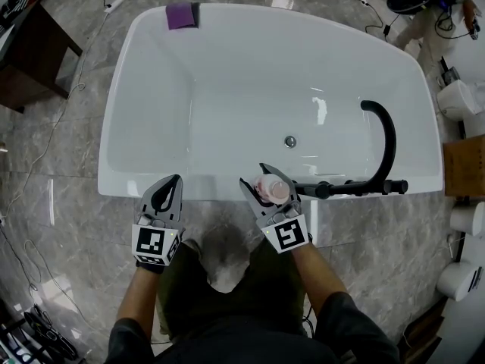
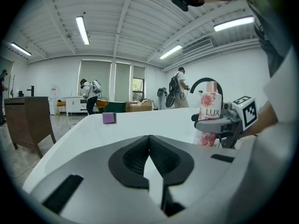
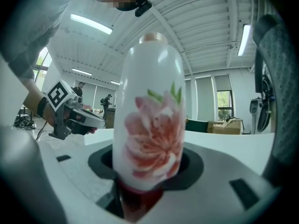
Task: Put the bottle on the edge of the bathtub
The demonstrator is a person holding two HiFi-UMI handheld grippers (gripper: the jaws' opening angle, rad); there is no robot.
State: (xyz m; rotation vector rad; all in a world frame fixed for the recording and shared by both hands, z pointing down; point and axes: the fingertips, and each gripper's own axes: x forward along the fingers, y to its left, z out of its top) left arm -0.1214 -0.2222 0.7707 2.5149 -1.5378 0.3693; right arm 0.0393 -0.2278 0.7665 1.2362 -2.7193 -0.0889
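- Your left gripper (image 1: pixel 173 184) hangs just outside the near rim of the bathtub (image 1: pixel 121 192), jaws together and nothing between them. Leave it there, well to the side of the landing spot, so it cannot knock anything.
- Your right gripper (image 1: pixel 265 184) is clamped on the bottle (image 1: pixel 273 189), a white one with a pink flower print, gripped low on its body and standing upright with the cap up. It is over the near rim, right of centre. No view shows whether its base touches the rim yet.
- Bring the bottle straight down until the whole base sits flat on the rim. The ledge looks narrow and glossy, so centre the base across it rather than toward the basin side.
- Part the jaws slowly and evenly. A tall, smooth bottle is likely to tip if one pad drags on it.
- Draw the gripper back toward yourself, level, once both pads are clear.
- Mind the black faucet (image 1: pixel 388 139) and its bar just to the right. Do not slide the bottle that way.
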